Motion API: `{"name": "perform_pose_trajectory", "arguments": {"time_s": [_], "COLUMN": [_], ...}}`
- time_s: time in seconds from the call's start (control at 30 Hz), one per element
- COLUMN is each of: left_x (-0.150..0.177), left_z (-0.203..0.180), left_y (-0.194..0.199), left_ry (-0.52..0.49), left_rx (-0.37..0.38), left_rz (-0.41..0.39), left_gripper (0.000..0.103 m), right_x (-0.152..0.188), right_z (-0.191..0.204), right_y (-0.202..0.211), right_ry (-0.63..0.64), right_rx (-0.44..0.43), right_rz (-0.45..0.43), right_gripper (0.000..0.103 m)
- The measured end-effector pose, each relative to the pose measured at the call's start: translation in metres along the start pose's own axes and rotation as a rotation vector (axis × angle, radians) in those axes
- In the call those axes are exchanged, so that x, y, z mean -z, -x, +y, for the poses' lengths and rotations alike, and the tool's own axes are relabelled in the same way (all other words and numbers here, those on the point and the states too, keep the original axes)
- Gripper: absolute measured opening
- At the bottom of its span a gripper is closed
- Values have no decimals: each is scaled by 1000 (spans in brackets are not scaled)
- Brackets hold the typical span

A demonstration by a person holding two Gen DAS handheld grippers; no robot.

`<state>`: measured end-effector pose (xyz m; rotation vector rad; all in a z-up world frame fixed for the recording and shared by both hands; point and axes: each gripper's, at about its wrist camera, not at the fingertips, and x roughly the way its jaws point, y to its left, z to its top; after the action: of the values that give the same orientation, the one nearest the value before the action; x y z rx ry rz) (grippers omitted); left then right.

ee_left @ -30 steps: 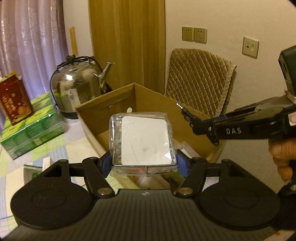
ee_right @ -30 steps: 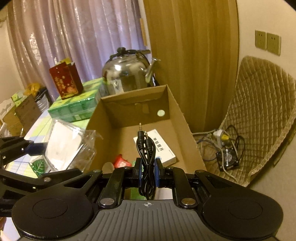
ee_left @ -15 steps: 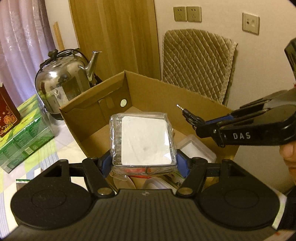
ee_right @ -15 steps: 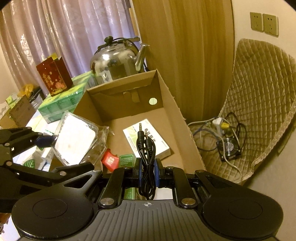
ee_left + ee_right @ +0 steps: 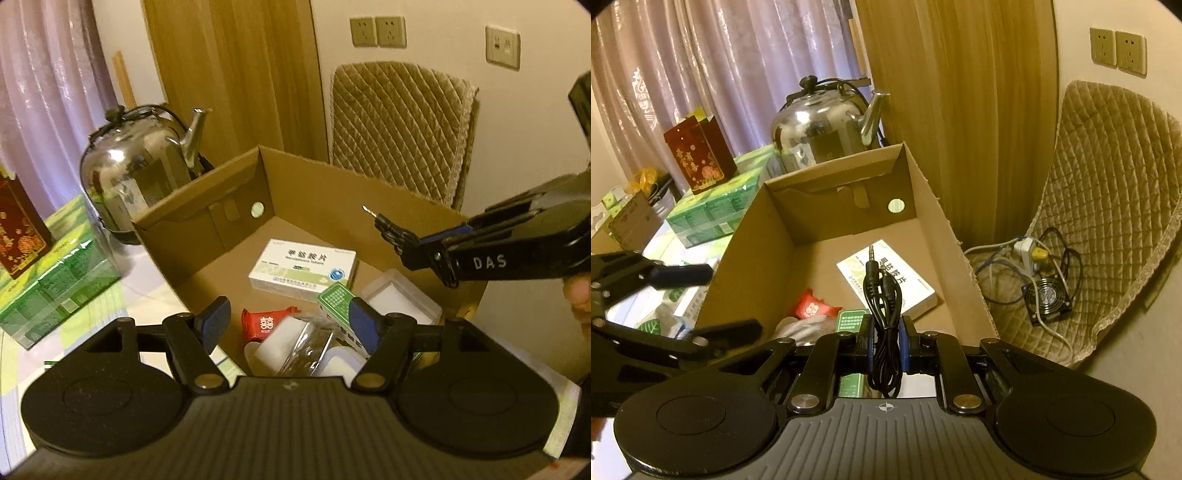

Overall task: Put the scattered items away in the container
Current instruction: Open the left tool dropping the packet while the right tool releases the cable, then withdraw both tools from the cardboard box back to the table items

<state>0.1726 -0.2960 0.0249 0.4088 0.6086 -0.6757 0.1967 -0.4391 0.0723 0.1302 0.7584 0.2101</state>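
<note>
An open cardboard box [image 5: 306,192] [image 5: 798,218] stands on the table. My left gripper [image 5: 290,317] hangs open over its near end, nothing between the fingers. Below it lies the clear plastic packet [image 5: 306,347] with its white insert, among a red sachet [image 5: 264,323], a green box [image 5: 334,301], a clear tub [image 5: 400,304] and a white medicine box [image 5: 303,267] [image 5: 886,280]. My right gripper [image 5: 886,328] is shut on a coiled black audio cable [image 5: 882,295], plugs pointing up, above the box. The right gripper [image 5: 424,251] enters the left wrist view from the right.
A steel kettle [image 5: 140,166] [image 5: 820,129] stands behind the box. Green tissue packs [image 5: 48,288] and a red gift bag [image 5: 698,155] sit to the left. A quilted chair [image 5: 399,125] is at the back right, with cables and a small fan [image 5: 1047,299] on it.
My left gripper has opened and let go of the clear plastic packet, which dropped into the box. Both grippers moved closer over the box; the right one still holds the cable.
</note>
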Motion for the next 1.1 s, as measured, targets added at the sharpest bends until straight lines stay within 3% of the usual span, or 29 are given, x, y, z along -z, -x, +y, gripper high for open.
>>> {"name": "perform_pose_trajectory", "arguments": {"time_s": [0.53,0.6,0.63,0.67,1.1], "left_x": [12,14,16,17,44], "left_z": [22,24,25,25,46], "left_y": [43,43,43,44,78], "left_ry": [100,113,120,127,236], "left_rx": [-25,-25,-25,-25,-62], "left_rz": [-54,-50,-49,-48,-63], "left_gripper": [73,73,73,74,83], "right_x": [4,3,3,3,16], "right_z": [15,14,14,14,29], "right_y": [-6,-6,-4,-2,43], "right_ry": [38,35,31,28,1], "right_rx": [15,16,15,15,-7], "right_rz": [19,11,3,-7,-69], "right_gripper": [11,24,48,66,67]}}
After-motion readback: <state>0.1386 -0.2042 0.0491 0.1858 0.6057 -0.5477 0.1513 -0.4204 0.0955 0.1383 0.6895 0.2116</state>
